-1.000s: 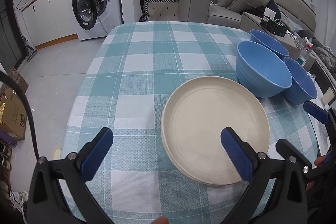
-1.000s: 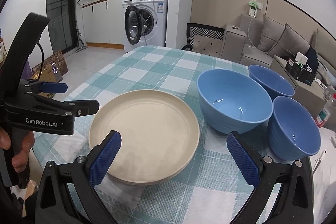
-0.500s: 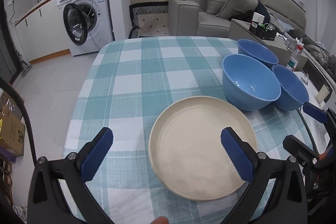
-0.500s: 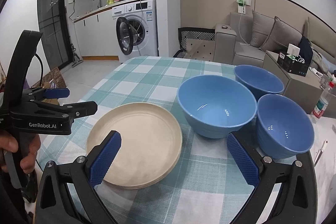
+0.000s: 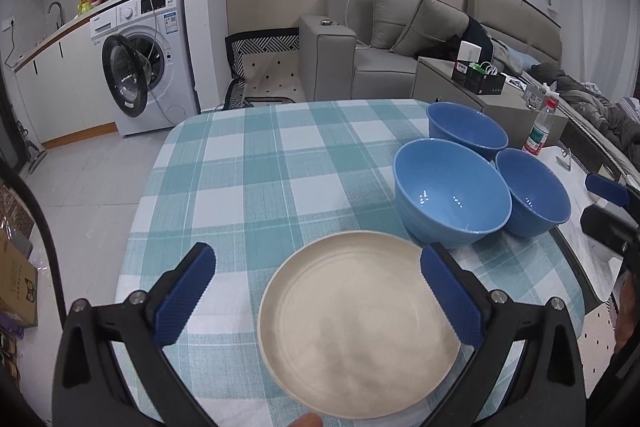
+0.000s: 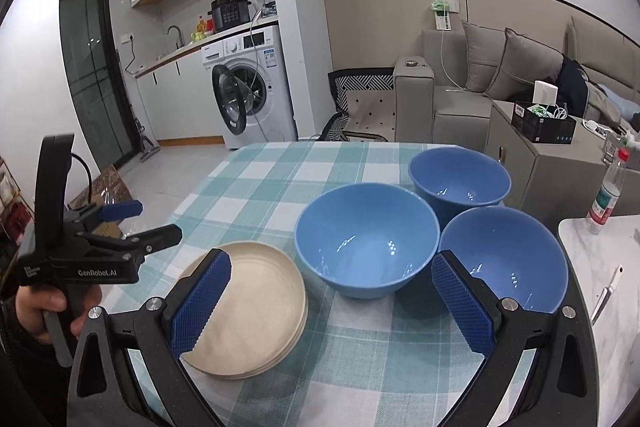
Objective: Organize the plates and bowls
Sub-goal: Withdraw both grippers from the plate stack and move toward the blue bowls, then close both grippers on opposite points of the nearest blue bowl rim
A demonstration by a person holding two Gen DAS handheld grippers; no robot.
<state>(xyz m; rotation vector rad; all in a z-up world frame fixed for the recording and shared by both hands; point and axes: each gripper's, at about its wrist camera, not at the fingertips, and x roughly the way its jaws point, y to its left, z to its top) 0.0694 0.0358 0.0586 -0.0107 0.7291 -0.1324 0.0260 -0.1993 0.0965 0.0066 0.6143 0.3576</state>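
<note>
A stack of cream plates (image 5: 360,335) (image 6: 256,315) lies near the front edge of the checked table (image 5: 260,187). Three blue bowls stand close together to its right: a large one (image 5: 452,193) (image 6: 366,239), one behind it (image 5: 466,129) (image 6: 460,179) and one to the right (image 5: 532,195) (image 6: 506,259). My left gripper (image 5: 316,295) is open and empty, held above the plates' near side. My right gripper (image 6: 332,303) is open and empty, in front of the large bowl.
A white side surface (image 6: 600,267) with a plastic bottle (image 6: 610,191) adjoins the table on the right. A grey sofa (image 5: 380,55) and a washing machine (image 5: 144,55) stand beyond the table. A cardboard box (image 5: 16,291) sits on the floor at left.
Both grippers have pulled back and risen, so plates and bowls look smaller and farther. Both stay open; nothing on the table has moved.
</note>
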